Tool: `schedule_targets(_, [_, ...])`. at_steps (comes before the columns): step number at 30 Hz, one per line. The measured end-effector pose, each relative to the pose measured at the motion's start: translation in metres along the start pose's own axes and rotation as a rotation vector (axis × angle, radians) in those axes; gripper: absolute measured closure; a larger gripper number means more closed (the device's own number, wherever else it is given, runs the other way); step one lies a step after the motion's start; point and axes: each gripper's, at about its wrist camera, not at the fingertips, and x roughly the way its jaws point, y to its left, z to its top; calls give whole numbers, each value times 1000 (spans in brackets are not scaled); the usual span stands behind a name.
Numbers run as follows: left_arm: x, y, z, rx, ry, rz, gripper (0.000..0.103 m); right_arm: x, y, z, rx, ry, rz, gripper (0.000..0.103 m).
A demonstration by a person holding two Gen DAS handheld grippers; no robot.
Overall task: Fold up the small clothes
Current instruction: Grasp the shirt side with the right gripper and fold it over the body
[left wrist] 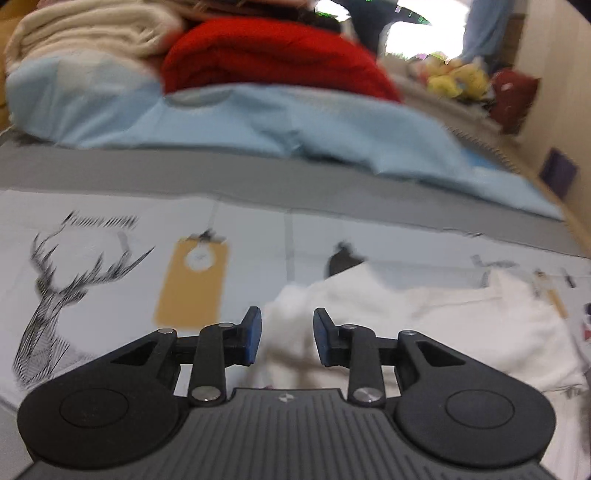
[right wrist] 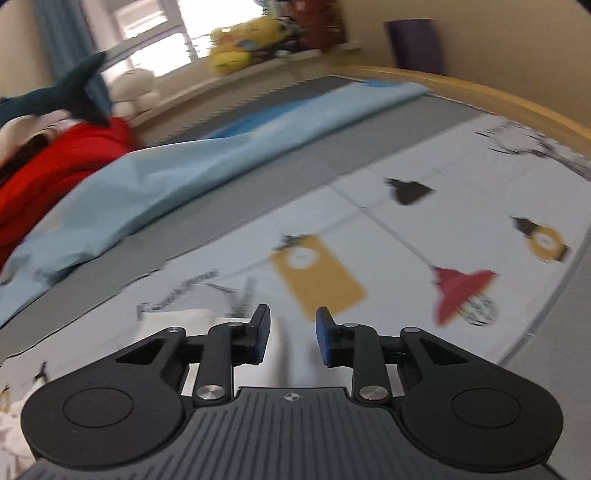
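Note:
A small white garment (left wrist: 461,325) lies crumpled on the printed bed sheet (left wrist: 110,266), to the right and in front in the left wrist view. My left gripper (left wrist: 287,338) is open, its jaws apart just above the garment's left end, holding nothing. My right gripper (right wrist: 292,339) is open and empty over the printed sheet (right wrist: 406,236). A pale edge of white cloth (right wrist: 207,317) shows under and left of its left finger; a bit of white fabric (right wrist: 11,435) also sits at the bottom left.
A light blue cloth (left wrist: 258,122) lies across the bed behind a grey band (left wrist: 184,173), with a red garment (left wrist: 266,55) and a cream blanket (left wrist: 92,33) piled on it. Plush toys (right wrist: 243,40) stand on the window ledge. A wooden bed edge (right wrist: 480,92) runs along the right.

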Motion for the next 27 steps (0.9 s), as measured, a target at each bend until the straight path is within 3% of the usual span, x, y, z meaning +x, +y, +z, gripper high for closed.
schedule_targets(2, [8, 19, -2, -122, 40, 16, 69, -4, -4, -1, -13, 7, 21, 74])
schedule_targets(5, [13, 54, -9, -329, 73, -33, 69, -10, 0, -7, -93, 44, 89, 74])
schedule_targets(7, [15, 64, -13, -376, 77, -62, 69, -12, 7, -15, -165, 100, 140, 74])
schedule_targets(12, [18, 56, -9, -356, 32, -124, 69, -20, 32, -43, -446, 197, 265, 74])
schedule_targets(15, [15, 42, -3, -329, -21, -172, 69, -20, 43, -61, -597, 209, 265, 74])
schedule_targets(18, [15, 23, 2, -251, -25, -151, 69, -20, 54, -70, -686, 194, 269, 74])
schedule_targets(19, [16, 18, 3, -224, -12, -133, 89, -20, 57, -72, -706, 189, 273, 74])
schedule_targets(20, [17, 12, 4, -195, 18, -107, 98, -20, 61, -75, -723, 185, 282, 74])
schedule_targets(21, [16, 7, 7, -171, 53, -85, 99, -22, 65, -78, -740, 182, 291, 74])
schedule_targets(24, [-19, -7, 24, -124, 77, -80, 99, -20, 74, -89, -813, 181, 305, 74])
schedule_targets(27, [-73, -10, 46, -188, 33, -133, 99, -15, 77, -93, -841, 192, 298, 74])
